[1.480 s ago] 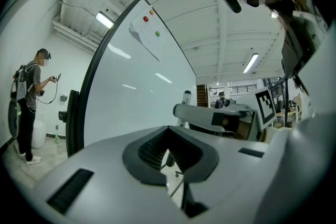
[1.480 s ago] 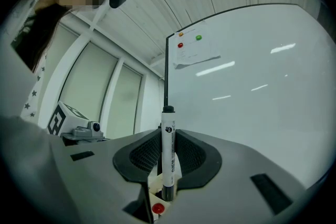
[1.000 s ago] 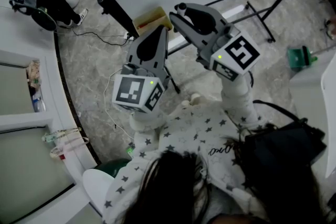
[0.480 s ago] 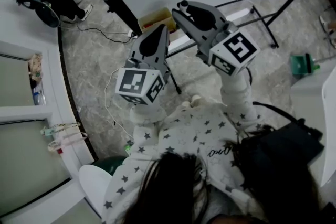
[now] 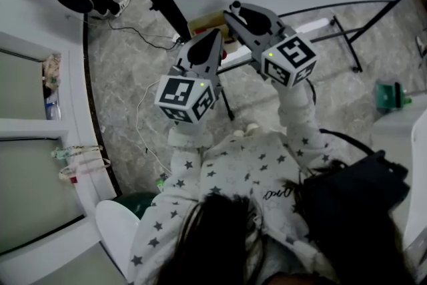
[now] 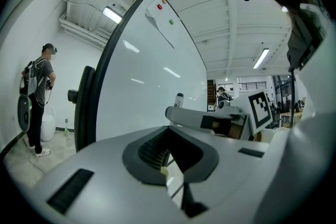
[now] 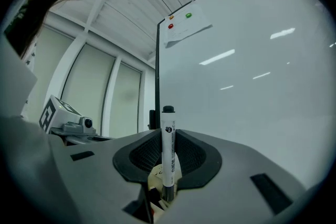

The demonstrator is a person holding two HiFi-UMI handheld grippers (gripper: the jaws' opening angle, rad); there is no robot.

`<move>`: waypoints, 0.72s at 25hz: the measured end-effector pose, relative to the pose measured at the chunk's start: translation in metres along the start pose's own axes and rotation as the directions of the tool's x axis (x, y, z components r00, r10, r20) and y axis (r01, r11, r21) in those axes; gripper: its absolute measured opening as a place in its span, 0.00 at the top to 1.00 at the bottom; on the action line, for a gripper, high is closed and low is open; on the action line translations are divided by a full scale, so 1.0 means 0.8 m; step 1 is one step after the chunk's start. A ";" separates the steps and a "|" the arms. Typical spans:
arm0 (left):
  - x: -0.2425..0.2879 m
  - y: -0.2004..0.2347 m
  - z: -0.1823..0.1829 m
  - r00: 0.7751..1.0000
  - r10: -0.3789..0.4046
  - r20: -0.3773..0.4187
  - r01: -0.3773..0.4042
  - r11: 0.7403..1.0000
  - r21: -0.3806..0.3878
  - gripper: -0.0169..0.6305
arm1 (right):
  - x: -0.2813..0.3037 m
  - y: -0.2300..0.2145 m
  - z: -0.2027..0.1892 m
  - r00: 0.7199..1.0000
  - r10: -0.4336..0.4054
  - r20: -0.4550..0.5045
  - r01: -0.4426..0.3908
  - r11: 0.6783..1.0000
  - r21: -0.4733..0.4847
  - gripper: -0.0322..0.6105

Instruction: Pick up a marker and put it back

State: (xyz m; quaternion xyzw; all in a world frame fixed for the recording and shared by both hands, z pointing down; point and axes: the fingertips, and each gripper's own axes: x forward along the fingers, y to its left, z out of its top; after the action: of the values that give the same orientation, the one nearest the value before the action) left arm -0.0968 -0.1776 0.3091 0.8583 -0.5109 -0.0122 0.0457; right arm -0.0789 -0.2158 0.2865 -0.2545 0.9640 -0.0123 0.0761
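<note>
Plainly, the right claw point(image 7: 167, 168) is clamped on the marker point(image 7: 167, 144). The ribbed pads press on the lower part of its white barrel, and the black cap stands upright, clear above the jaw tips. Its dark lower end sits down between the jaws, close to the claw's body. The left claw point(image 6: 164, 161) has its jaws drawn together with nothing between them, and it is raised just to the left of the right claw. Ahead of both claws stands the whiteboard point(image 7: 252, 60).

The marker looks light and rigid, a smooth plastic tube that will neither bend nor crush under a moderate squeeze. Being round and slick, it may well roll or pivot between the pads if it is bumped. With so much of its length standing free above the grip, a knock at the cap end would likely lever it. A hold nearer mid-barrel, square across the pads, should be steadier. Setting it back probably calls for keeping it from tilting until it rests on something.
</note>
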 end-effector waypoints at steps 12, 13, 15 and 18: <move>0.009 0.005 -0.029 0.999 0.014 -0.046 -0.016 0.999 -0.040 0.97 | 0.010 -0.017 -0.061 0.995 -0.017 -0.093 0.019 1.000 0.019 0.82; 0.008 0.007 -0.031 0.999 0.018 -0.047 -0.019 0.999 -0.042 0.97 | 0.011 -0.016 -0.066 0.995 -0.018 -0.103 0.019 1.000 0.015 0.82; 0.004 0.011 -0.031 0.999 0.022 -0.047 -0.025 0.999 -0.044 0.97 | 0.015 -0.013 -0.072 0.993 -0.019 -0.114 0.020 1.000 0.008 0.82; 0.000 0.015 -0.034 0.998 0.025 -0.051 -0.027 0.999 -0.047 0.97 | 0.021 -0.009 -0.079 0.993 -0.016 -0.120 0.017 1.000 0.012 0.82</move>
State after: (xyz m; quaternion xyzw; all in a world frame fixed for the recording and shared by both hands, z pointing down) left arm -0.1054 -0.1811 0.3369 0.8503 -0.5203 -0.0021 0.0795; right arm -0.0995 -0.2309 0.3470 -0.2608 0.9646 -0.0345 0.0195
